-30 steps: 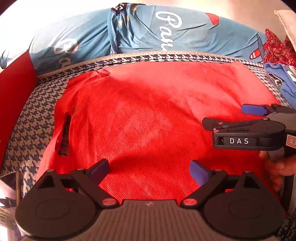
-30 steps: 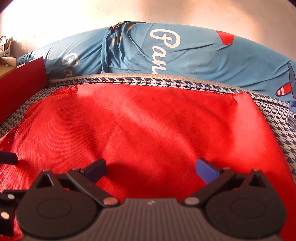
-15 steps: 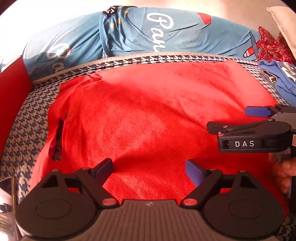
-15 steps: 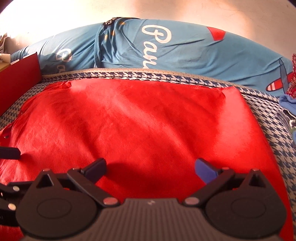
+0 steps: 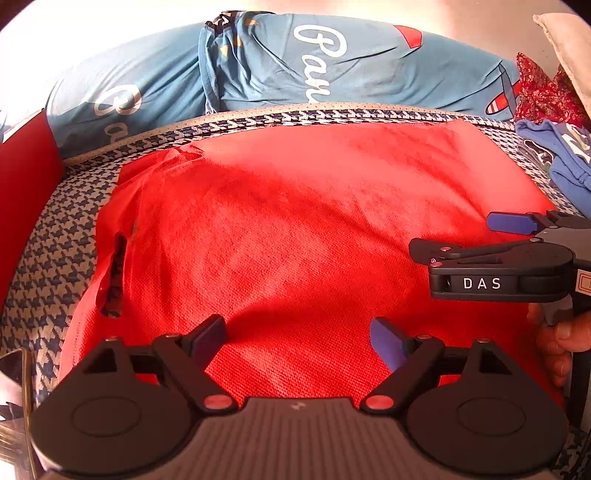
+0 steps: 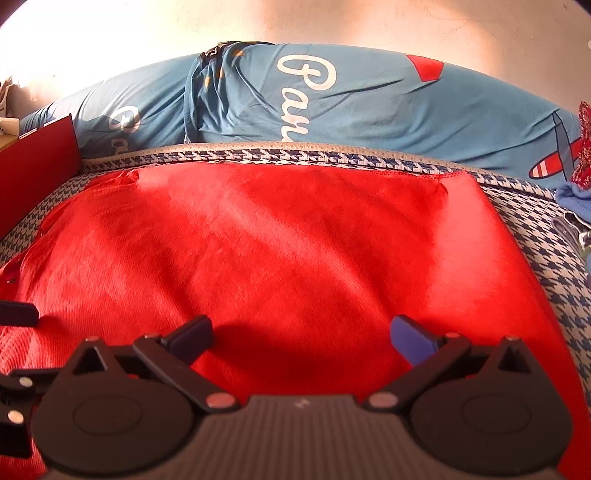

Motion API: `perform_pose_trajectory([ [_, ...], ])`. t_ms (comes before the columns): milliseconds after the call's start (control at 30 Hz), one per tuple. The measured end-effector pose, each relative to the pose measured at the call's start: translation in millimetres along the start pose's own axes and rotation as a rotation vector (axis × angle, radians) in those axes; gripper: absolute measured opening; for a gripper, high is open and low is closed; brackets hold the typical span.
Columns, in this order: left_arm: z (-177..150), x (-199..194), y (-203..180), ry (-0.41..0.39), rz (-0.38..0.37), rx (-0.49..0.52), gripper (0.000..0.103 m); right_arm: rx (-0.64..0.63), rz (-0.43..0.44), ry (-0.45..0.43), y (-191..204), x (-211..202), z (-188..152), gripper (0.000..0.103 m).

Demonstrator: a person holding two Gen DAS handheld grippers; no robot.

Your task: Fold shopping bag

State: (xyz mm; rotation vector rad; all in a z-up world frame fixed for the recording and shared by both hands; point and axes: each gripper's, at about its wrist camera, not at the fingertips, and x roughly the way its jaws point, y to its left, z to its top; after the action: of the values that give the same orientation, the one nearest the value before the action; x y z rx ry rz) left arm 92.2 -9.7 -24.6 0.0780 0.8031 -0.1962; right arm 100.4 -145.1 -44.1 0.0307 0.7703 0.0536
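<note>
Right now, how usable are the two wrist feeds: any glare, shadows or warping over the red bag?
Left wrist view: fisheye bends the mat edge, the upper corners are washed out, a soft shadow crosses the red bag. Right wrist view: the wall is overexposed, the right gripper shadows the bag, and the weave stays sharp.

Both tongs point forward and down, side by side. The left tongs [image 5: 297,338] have jaws parted after just closing partway, nothing clamped. The right tongs [image 6: 301,338] gape wide, a hand [image 5: 557,343] gripping their handle.
</note>
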Motion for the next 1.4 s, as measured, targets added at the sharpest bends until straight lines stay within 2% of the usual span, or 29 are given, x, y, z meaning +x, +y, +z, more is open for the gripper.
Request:
perform_pose_trajectory([
  [633, 0, 1, 1, 0.004, -0.002, -0.010, 0.086, -0.001, -0.011, -0.003, 0, 1, 4, 0.103],
  [800, -2, 0, -5, 0.010, -0.014, 0.018, 0.086, 0.008, -0.033, 0.007, 1, 3, 13, 0.103],
  [933, -2, -1, -8, 0.018, -0.030, 0.032, 0.086, -0.041, -0.073, -0.017, 7, -1, 27, 0.092],
  [1100, -1, -3, -16, 0.030, -0.068, 0.068, 0.086, -0.058, -0.038, -0.031, 12, -5, 35, 0.091],
  [1133, -1, -4, -18, 0.033, -0.079, 0.073, 0.086, -0.056, -0.030, -0.027, 12, -5, 35, 0.087],
  [1200, -1, -5, -20, 0.037, -0.095, 0.085, 0.086, -0.048, -0.020, -0.008, 12, -3, 35, 0.073],
  [1267, -2, -6, -23, 0.037, -0.102, 0.097, 0.086, -0.041, -0.008, 0.009, 11, -1, 35, 0.053],
  [1400, -2, -8, -26, 0.044, -0.128, 0.111, 0.086, -0.043, 0.005, 0.017, 12, 0, 34, 0.049],
])
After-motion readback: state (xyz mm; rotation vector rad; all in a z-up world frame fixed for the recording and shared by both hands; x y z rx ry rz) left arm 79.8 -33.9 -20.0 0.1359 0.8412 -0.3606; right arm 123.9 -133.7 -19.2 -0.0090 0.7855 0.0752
